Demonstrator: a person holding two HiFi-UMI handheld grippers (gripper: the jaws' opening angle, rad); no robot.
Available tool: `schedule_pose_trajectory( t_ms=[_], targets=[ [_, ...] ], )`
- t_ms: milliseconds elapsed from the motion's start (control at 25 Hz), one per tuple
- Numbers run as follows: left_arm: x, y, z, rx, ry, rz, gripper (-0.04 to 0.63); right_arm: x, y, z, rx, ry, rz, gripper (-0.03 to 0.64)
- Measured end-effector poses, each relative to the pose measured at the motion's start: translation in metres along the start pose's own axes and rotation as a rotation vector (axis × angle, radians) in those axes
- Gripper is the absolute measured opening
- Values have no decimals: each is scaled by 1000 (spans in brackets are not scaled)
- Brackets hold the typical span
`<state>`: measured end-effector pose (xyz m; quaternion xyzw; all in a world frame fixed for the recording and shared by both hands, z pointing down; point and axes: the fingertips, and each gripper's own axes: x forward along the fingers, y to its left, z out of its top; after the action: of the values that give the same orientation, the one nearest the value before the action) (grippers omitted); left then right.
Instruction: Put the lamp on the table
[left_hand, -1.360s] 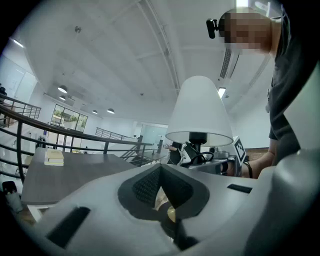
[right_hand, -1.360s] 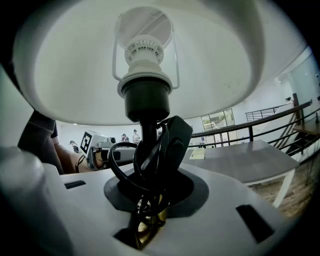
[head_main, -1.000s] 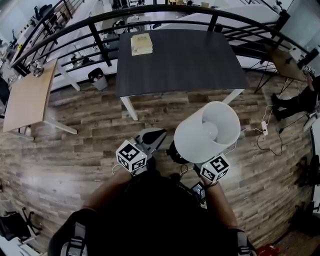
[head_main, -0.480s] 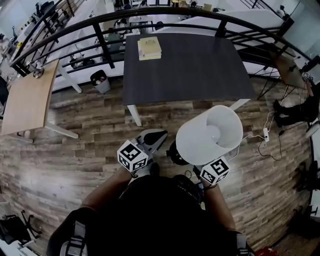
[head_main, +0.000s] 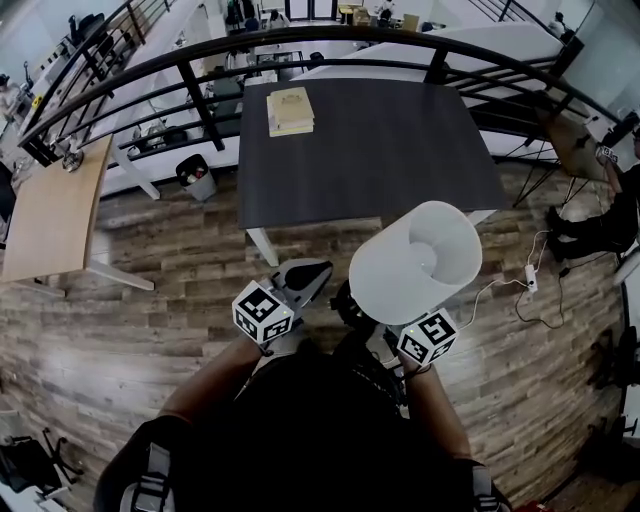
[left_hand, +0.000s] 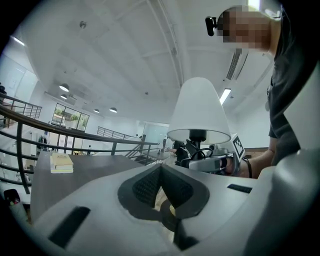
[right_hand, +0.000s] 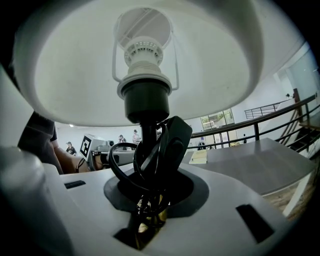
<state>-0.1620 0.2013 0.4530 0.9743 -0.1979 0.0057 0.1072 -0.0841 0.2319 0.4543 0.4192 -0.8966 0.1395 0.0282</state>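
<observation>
Gripping the black stem (right_hand: 148, 131) of the white-shaded lamp (head_main: 415, 262), the right gripper (right_hand: 150, 200) holds it upright above the wooden floor (head_main: 150, 300), short of the dark rectangular table (head_main: 370, 140); left gripper (head_main: 298, 277) alongside (jaws together, empty).

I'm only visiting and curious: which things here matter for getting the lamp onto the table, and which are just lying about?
In the job:
lamp, held by its stem in the right gripper
dark table ahead

Lying about:
book on that table
wooden table
bin
left gripper, shut and empty
</observation>
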Motion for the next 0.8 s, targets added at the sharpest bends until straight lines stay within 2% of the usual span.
schedule_pose_trajectory(
  t_ms=[360,800],
  targets=[
    [73,18,10,-16,1,62,9,2,-75,21,-3,18,69,94],
    [176,26,23,0,-24,118,9,-14,-177,46,-24,33,132,94]
  ],
)
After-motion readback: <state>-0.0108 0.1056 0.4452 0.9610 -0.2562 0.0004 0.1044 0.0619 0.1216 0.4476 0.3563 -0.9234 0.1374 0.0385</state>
